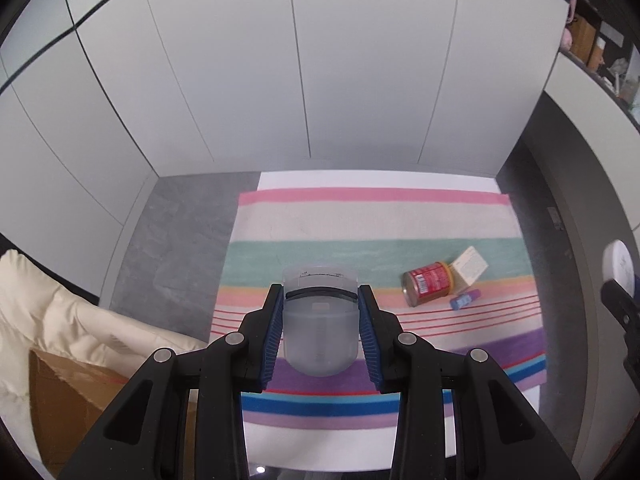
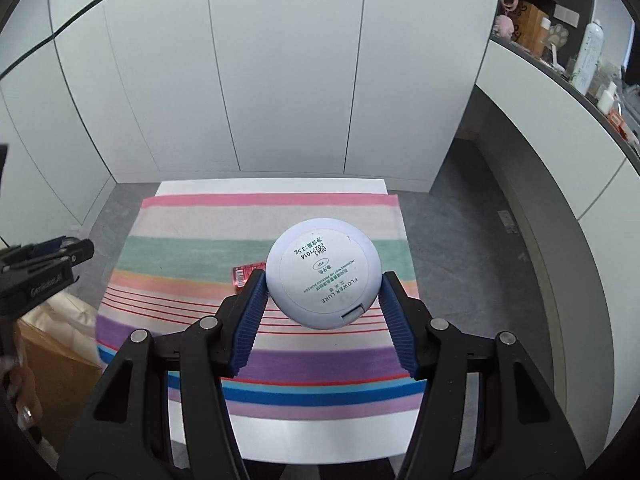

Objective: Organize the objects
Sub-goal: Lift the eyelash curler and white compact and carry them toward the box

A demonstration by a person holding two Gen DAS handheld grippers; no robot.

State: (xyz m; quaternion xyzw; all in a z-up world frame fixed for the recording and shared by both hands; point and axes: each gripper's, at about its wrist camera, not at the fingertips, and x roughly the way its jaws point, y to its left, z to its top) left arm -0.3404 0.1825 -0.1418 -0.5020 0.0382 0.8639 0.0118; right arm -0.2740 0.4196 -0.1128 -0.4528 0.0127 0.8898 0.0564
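The left gripper (image 1: 320,320) is angled steeply downward, and a translucent, frosted plastic container with a dark band near its top (image 1: 319,322) is pinched between its blue ribbed pads (image 1: 274,328), clear above the striped cloth. The right gripper (image 2: 320,284) is tilted downward likewise, and a round white plastic compact with green print on its underside (image 2: 323,273) is clamped between its pads, also lifted off the cloth.

The striped cloth in pink, cream, teal, purple and blue (image 1: 320,224) is spread over a white counter (image 1: 360,178). On the cloth, toward the right side as seen from the left wrist view, a red-labelled jar with a tan lid (image 1: 428,282) is lying on its side; a cream cardboard box (image 1: 472,265) is touching the jar's lid end, and a small blue and purple tube (image 1: 464,300) lies just beside the jar. To the left of the cloth, off the counter, a brown cardboard box (image 1: 72,400) and a cream padded cushion (image 1: 60,312) are seen. A hand (image 2: 16,384) is partly visible at the left edge of the right wrist view.
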